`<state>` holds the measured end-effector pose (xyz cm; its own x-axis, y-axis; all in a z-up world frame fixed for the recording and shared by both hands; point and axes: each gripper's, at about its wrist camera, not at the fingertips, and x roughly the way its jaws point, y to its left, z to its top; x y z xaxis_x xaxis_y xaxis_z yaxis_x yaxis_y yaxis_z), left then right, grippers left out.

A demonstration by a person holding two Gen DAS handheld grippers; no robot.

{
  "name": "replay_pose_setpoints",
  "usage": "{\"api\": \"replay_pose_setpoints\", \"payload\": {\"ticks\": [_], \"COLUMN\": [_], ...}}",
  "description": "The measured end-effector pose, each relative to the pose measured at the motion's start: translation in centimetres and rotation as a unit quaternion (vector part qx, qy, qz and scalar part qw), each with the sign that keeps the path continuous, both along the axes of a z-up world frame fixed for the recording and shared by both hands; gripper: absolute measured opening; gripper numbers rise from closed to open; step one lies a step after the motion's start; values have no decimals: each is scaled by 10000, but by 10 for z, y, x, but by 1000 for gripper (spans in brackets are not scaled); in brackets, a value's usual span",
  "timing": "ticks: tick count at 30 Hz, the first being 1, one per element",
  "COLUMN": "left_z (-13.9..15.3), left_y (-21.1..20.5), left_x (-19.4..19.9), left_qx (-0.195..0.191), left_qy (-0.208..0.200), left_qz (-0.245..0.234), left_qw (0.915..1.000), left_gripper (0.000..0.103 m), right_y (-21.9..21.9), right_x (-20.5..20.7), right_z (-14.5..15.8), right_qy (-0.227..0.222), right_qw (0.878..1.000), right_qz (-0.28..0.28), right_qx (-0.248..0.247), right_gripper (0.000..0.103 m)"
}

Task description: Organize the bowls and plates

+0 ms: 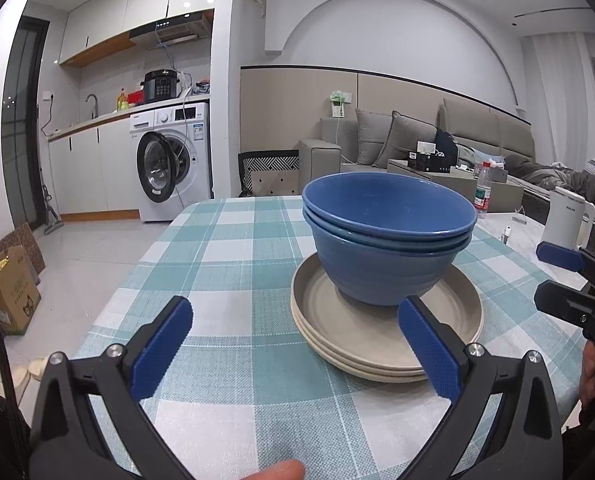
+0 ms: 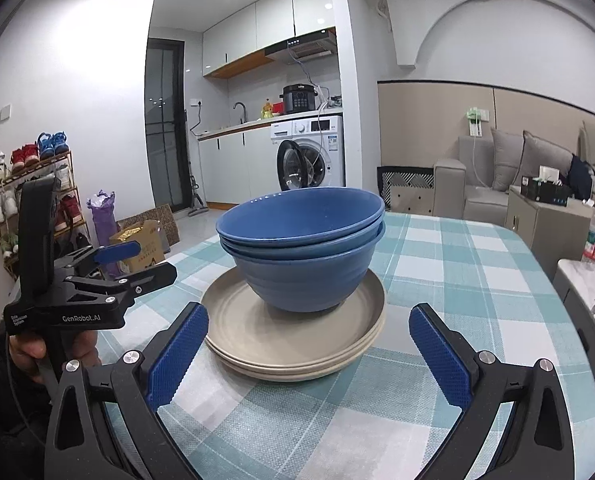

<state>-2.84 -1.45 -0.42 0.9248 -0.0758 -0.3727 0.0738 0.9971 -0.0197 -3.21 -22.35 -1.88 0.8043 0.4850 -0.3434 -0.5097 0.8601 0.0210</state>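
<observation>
Both tools hang over the near edge of the table (image 1: pixel 225 240), and the dishes sit right in the middle of the checked teal-and-white cloth. There is the stack: blue bowls (image 1: pixel 389 236) nested one inside another, I count three rims, standing on a pile of beige plates (image 1: pixel 361 340), three by the look of the edges. The bowls sit on the far half of the top plate, upright, nothing tipped.

The left gripper (image 1: pixel 295 344) has its blue pads spread wide, nothing between them; the near rim of the plates lies just ahead of its right-hand pad. The right gripper (image 2: pixel 309 352) is spread wide too, empty, with the plate stack straight ahead and reaching into the gap between its pads. From each camera the other tool shows at the side, also with its pads apart.

Beyond the table, a washing machine (image 2: pixel 311 152) with its door ajar, a grey sofa (image 1: pixel 417 136) and a white kettle (image 1: pixel 567 218).
</observation>
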Motion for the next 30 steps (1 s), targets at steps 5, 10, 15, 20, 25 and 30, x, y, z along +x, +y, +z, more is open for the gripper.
{"api": "replay_pose_setpoints", "payload": {"ticks": [5,10,15,20,25,30], "left_z": [-4,-5,-6,-7,-7,-7], "left_y": [-2,-4,-4,-5,-6,-6], "left_x": [-1,-2,-3,-5,-6,-5], "left_qx": [87,138,137,117,144,143], "left_qy": [-48,-39,-75,-74,-105,-94], "left_qz": [-44,-105,-82,-58,-63,-74], "left_qw": [9999,9998,9998,9999,9998,9998], "left_gripper": [103,103,103,103,103,103], "right_y": [-2,0,1,0,-2,-2], "right_x": [-1,-6,-8,-8,-6,-5], "right_z": [-4,-8,-12,-14,-16,-16], "right_qy": [8,-157,-231,-263,-207,-208], "right_qw": [10000,9999,9997,9996,9997,9997], "right_qz": [-5,-22,-29,-65,-42,-9], "right_qx": [72,9,23,52,125,126], "right_gripper": [102,102,102,102,102,102]}}
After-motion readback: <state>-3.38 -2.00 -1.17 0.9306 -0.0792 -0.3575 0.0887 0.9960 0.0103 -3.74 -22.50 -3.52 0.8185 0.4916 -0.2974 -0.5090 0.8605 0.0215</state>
